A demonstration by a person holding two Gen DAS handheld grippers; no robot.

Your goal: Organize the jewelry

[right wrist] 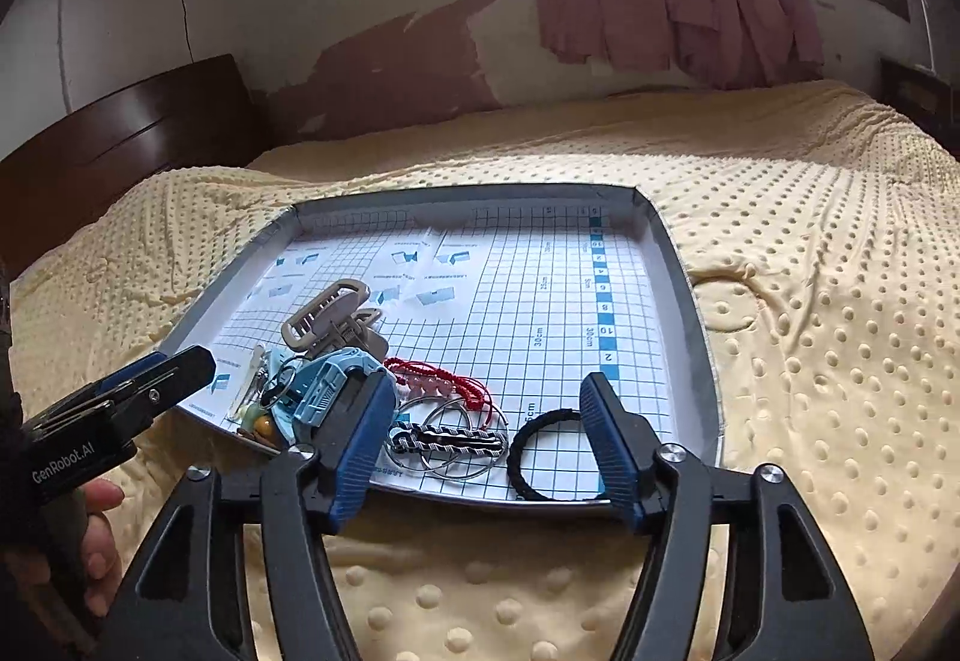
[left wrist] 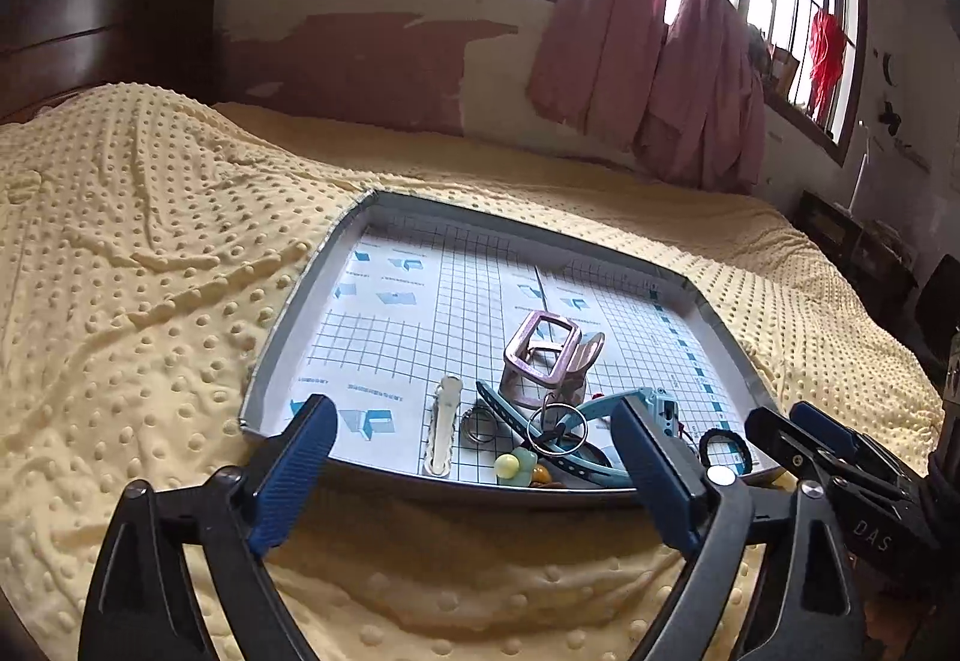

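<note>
A shallow grey tray [left wrist: 282,325] [right wrist: 684,277] lined with grid paper lies on the bed. Jewelry is piled near its front edge: a pink-grey hair claw [left wrist: 543,352] [right wrist: 327,319], a light blue watch [left wrist: 600,415] [right wrist: 327,391], a white hair clip [left wrist: 444,421], metal rings [left wrist: 555,430], a red cord bracelet [right wrist: 444,379], a black-and-white braided band [right wrist: 447,442] and a black hair tie [right wrist: 534,457] [left wrist: 723,448]. My left gripper [left wrist: 474,451] is open, just before the tray's front edge. My right gripper [right wrist: 486,439] is open, over the front edge, either side of the braided band and hair tie.
The tray rests on a yellow dotted blanket [left wrist: 150,253] [right wrist: 828,301] that covers the whole bed. A dark wooden headboard [right wrist: 120,144] stands at the left. Pink curtains [left wrist: 648,30] hang at the window behind.
</note>
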